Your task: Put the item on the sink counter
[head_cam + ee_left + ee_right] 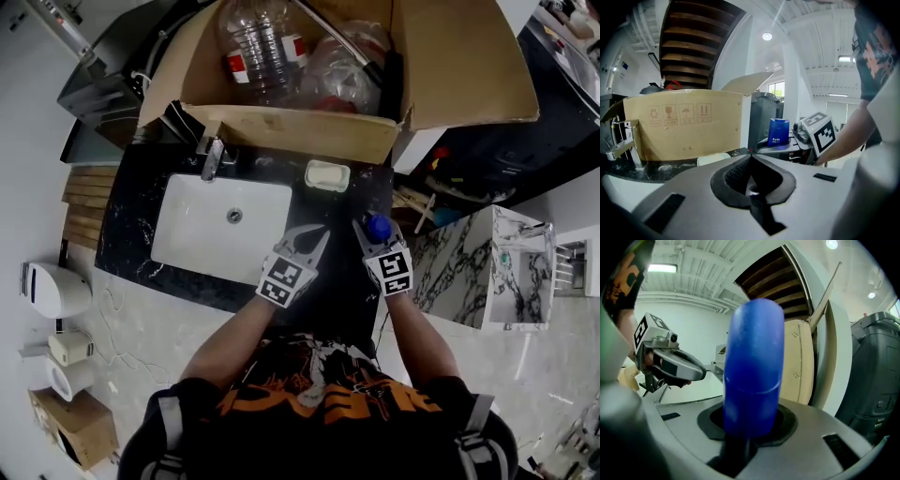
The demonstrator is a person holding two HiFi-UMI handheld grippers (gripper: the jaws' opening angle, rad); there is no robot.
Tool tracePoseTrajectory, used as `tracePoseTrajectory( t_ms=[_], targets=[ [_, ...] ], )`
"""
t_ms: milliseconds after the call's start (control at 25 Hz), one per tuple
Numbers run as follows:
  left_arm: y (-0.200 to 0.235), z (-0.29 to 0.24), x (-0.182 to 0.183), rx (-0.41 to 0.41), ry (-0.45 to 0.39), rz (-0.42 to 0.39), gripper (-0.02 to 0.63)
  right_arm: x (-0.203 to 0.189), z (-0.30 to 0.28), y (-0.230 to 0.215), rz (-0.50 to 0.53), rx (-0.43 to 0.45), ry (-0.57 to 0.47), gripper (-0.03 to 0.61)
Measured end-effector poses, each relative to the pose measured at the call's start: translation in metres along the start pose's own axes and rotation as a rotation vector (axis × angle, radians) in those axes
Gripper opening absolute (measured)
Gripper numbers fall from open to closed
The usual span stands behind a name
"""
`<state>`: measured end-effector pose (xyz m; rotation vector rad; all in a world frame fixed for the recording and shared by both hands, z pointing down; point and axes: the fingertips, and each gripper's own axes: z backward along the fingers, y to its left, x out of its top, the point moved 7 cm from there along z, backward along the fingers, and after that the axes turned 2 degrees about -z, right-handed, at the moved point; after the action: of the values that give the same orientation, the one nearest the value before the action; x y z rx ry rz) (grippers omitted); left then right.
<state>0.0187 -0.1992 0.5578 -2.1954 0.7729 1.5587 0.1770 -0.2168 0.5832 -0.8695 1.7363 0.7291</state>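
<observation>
My right gripper [373,228] is shut on a blue cylindrical container [379,227] and holds it upright over the right part of the black marble sink counter [349,277]. In the right gripper view the container [753,366] fills the middle and hides the fingertips. It also appears in the left gripper view, where the container [778,131] shows white print on its side. My left gripper [313,240] hovers just left of it over the counter, beside the white basin [202,234]. Its jaws [750,157] meet at the tips with nothing between them.
A large open cardboard box [300,127] with plastic bottles stands at the back of the counter, above the faucet [213,159]. A pale soap dish [327,175] lies in front of the box. A marble-patterned cabinet [487,267] stands to the right.
</observation>
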Motion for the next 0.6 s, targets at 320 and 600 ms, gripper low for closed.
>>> tracePoseTrajectory(
  t_ms=[320,600],
  targets=[
    [-0.0050,0.0007,0.0036,-0.020,0.008,-0.022,0.018,-0.0088,-0.0089,-0.0004,-0.007,-0.012,0.009,0.120],
    [-0.0043,0.0050,0.0022,-0.012,0.005,-0.012,0.018,-0.0073,-0.0083,0.0018,0.007,-0.007,-0.010,0.124]
  ],
)
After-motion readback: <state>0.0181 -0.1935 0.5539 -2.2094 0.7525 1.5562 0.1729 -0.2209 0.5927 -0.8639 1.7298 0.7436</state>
